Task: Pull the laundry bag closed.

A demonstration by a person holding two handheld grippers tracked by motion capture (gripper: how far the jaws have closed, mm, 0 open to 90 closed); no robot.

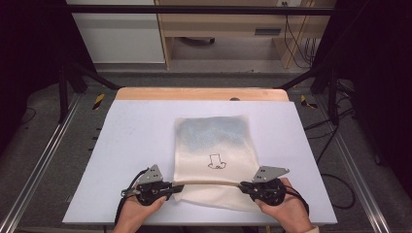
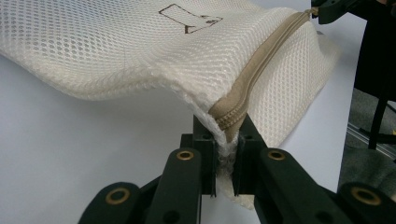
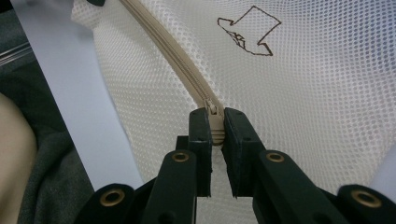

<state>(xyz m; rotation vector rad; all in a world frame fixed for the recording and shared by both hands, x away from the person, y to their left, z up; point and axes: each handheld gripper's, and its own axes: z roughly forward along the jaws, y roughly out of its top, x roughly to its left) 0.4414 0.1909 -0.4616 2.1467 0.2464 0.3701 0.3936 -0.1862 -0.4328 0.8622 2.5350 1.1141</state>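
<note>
Black jaws of the left hand-held gripper (image 2: 227, 154) are clamped on the mesh bag's (image 1: 214, 145) corner at the zipper's (image 2: 261, 70) left end. The right hand-held gripper (image 3: 213, 126), closed, pinches the zipper pull (image 3: 212, 111) at the opposite end. Zipper axis runs straight between the two, along the bag's near edge. Bag lies flat on the tabletop (image 1: 136, 145), extending away from both; coming pull likely follows the zipper toward the left one.

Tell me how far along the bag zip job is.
Done: both ends are gripped. The left gripper clamps the mesh bag at the zip's end; the right gripper pinches the zip pull. The zip looks closed along its length, so any sliding remains.
</note>
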